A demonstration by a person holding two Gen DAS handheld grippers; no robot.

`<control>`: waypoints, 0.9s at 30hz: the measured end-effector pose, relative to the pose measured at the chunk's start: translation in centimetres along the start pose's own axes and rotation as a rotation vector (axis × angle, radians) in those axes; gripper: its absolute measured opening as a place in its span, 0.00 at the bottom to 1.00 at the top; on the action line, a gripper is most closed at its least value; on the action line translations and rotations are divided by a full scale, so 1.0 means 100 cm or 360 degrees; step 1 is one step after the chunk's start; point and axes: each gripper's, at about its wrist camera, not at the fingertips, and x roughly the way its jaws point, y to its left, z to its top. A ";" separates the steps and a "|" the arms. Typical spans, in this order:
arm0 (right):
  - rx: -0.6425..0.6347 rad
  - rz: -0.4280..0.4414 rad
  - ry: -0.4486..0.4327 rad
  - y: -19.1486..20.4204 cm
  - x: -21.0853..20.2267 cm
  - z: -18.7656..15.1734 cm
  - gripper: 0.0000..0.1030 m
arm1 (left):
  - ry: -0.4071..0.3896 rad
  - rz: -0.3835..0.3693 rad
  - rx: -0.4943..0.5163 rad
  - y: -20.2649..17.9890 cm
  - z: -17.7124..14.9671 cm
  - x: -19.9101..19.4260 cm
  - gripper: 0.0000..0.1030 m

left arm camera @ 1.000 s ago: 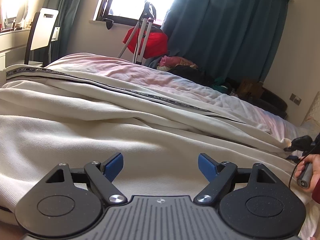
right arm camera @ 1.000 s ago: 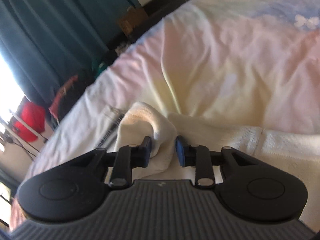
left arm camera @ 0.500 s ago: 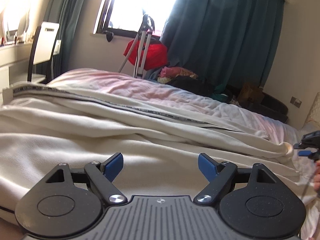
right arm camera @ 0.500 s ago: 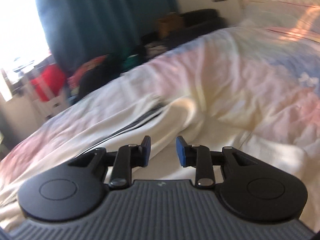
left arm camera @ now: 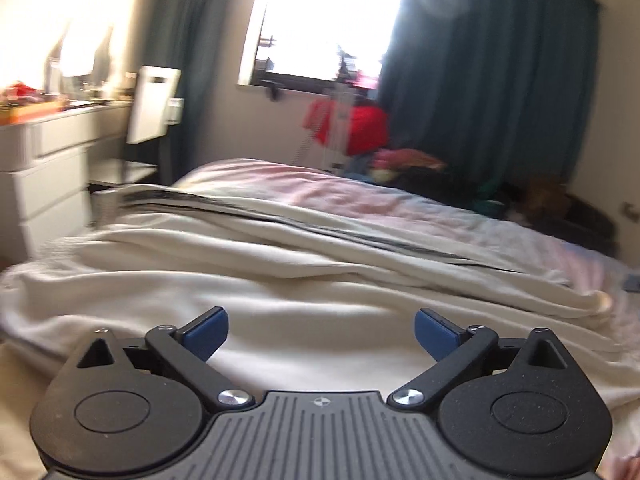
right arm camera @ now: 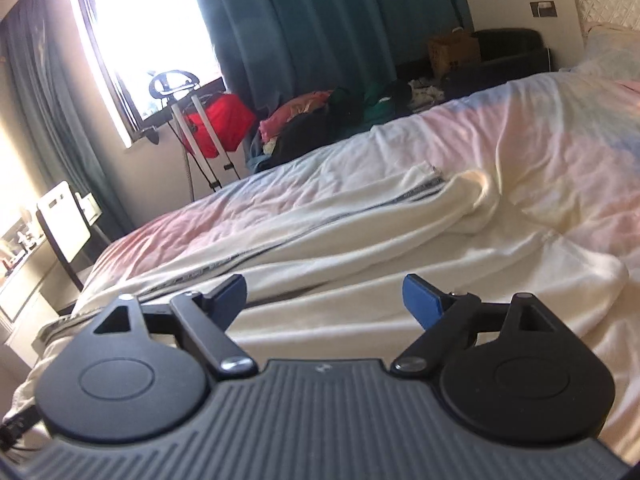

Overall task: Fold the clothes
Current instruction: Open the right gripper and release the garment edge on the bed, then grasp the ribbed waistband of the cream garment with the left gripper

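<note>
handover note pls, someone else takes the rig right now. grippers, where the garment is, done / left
Left gripper: open, nothing between the pads, jaws have just opened wider.
Right gripper: open, empty, jaws have just opened; no cloth between them.
Cream garment: lying lengthwise on the bed, one long layer laid over along the dark striped trim, still wrinkled. Neither gripper touches it.
Done: looks like a first lengthwise fold.
Left: probably smooth it, then fold across its length. How much more folding it needs cannot be judged from here.

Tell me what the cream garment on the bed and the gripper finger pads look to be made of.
Cream garment: soft knit or fleece-like fabric, matte, judging by its thick rounded folds. Right gripper's finger pads: blue, smooth, slightly glossy, probably rubber or plastic; the look leaves it open.
</note>
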 end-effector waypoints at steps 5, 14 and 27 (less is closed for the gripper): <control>0.0065 -0.0023 -0.0003 -0.009 -0.011 -0.003 0.84 | 0.0176 0.0162 -0.0336 0.058 0.005 -0.014 1.00; 0.0288 -0.0112 -0.0198 -0.059 -0.032 0.009 0.84 | 0.0523 0.0281 -0.1294 0.171 -0.007 -0.014 0.98; 0.1181 -0.0432 -0.0274 -0.197 -0.055 -0.030 0.86 | 0.0489 0.0180 -0.1718 0.237 -0.017 0.008 0.92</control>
